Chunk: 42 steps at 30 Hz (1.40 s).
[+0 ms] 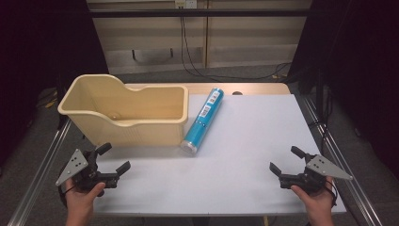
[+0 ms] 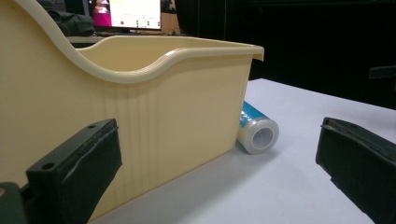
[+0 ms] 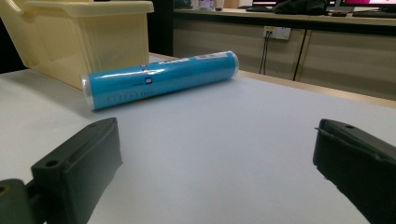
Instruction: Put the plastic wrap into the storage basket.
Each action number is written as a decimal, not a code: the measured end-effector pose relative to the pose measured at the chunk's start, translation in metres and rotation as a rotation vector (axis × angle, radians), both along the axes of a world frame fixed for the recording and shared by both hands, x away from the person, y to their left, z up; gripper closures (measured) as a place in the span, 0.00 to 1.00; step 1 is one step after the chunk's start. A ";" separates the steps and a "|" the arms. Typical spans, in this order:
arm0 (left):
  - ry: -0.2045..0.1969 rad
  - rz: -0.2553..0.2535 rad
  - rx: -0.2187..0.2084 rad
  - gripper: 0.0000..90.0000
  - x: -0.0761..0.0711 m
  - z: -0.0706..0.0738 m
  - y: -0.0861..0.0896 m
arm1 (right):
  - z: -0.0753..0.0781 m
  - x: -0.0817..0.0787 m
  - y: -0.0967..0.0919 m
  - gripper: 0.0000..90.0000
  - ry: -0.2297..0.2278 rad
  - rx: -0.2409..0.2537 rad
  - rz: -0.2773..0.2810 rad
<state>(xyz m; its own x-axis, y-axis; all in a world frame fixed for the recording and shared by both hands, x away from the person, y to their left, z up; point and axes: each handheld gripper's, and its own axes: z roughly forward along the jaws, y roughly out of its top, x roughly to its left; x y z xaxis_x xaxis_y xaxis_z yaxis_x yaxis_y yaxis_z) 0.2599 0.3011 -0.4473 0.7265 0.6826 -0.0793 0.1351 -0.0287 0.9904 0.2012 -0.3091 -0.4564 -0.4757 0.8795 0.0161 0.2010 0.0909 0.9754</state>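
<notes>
Blue cylindrical plastic-wrapped roll point(image 1: 202, 120) lay on the table point(image 1: 254, 141), well ahead of my right gripper point(image 1: 285, 162) and left gripper point(image 1: 114, 157), both sets of fingers apart, empty. Beside it stood the cream plastic bin point(image 1: 124, 110). I judged reaching and grasping came next.

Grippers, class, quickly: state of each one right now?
Left gripper: open, holding nothing.
Right gripper: open, holding nothing.
</notes>
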 end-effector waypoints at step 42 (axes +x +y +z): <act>0.021 -0.037 0.038 0.00 0.001 -0.003 -0.005 | 0.036 0.080 0.101 0.02 0.194 -0.143 0.098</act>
